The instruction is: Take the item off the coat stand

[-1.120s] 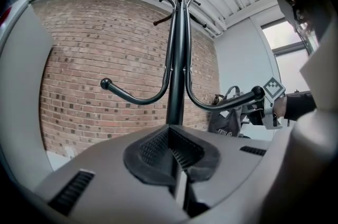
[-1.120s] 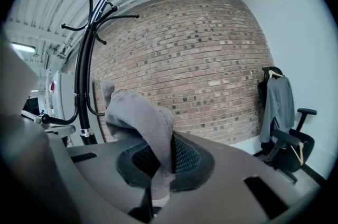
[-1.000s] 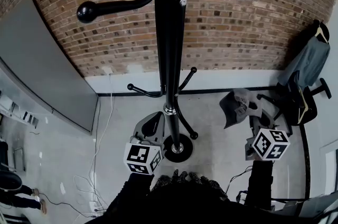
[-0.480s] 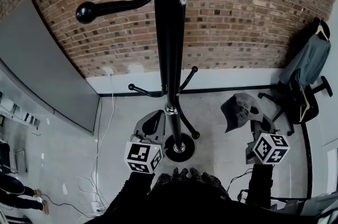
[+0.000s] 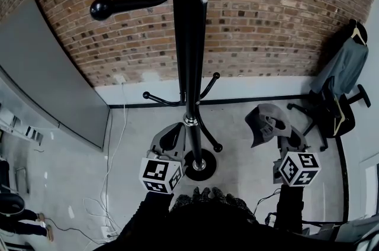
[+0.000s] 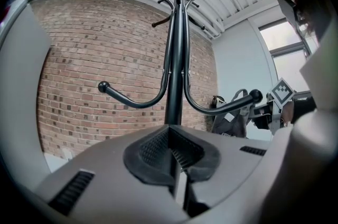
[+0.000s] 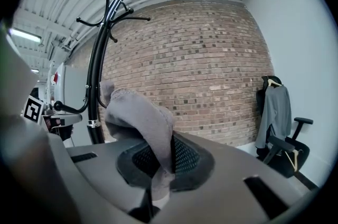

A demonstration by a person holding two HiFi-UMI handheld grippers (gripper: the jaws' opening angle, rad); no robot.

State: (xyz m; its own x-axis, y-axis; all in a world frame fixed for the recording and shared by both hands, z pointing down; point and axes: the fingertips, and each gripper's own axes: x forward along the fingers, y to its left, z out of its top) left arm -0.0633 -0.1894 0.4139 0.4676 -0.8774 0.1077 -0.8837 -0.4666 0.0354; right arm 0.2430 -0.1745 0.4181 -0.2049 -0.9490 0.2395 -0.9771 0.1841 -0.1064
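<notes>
Right gripper (image 7: 158, 167) pinches a floppy grey knit hat (image 7: 138, 114) — left gripper (image 6: 177, 157) jaws meet, empty.

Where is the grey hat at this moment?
The grey hat is clamped in the right gripper, at the right of the head view, off the hooks, between the coat stand and the office chair.

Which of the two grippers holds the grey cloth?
The right gripper: the grey cloth is pinched between its jaws. The left gripper carries no cloth.
</notes>
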